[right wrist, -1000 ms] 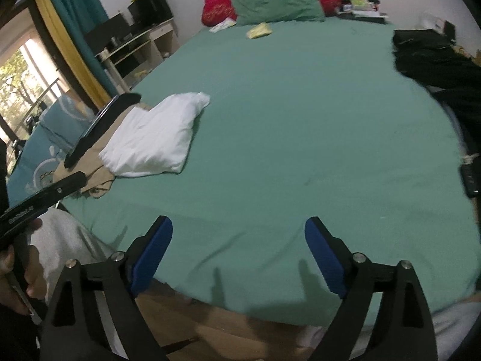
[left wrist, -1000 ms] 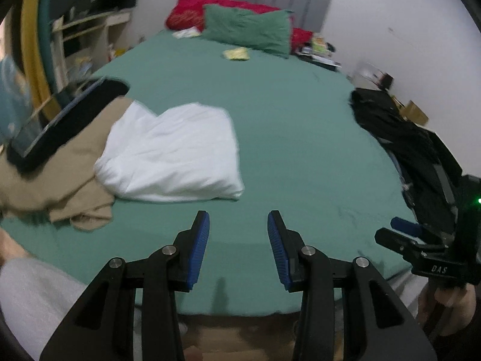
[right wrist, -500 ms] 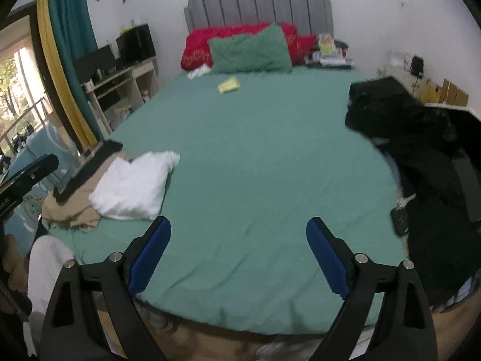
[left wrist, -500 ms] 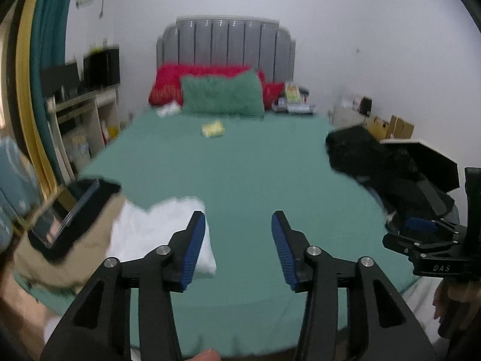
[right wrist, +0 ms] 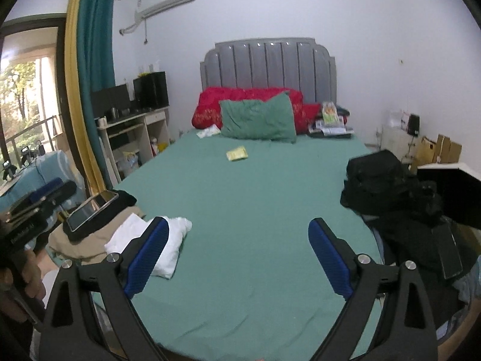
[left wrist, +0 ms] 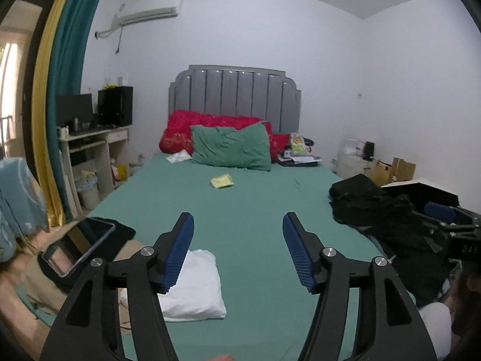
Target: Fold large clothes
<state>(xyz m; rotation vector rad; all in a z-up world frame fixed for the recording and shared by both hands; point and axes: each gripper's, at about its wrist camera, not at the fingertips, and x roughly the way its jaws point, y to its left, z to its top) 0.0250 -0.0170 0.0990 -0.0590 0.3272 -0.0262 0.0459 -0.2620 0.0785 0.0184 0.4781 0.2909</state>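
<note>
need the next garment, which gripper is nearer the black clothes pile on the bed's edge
Right. The right gripper has the black clothes pile close on its own right side; the left gripper sits farther over, by the folded white garment.

A home bedroom: a bed [left wrist: 246, 210] with headboard [left wrist: 237, 96], pillows [left wrist: 231, 147], curtains [left wrist: 69, 90], and a desk [left wrist: 90, 144].

Folded shirt [left wrist: 195, 288] on bed [left wrist: 255, 210] near-left; clothes pile [left wrist: 375, 213] right; pillow [left wrist: 231, 147] at headboard [left wrist: 237, 96].
</note>
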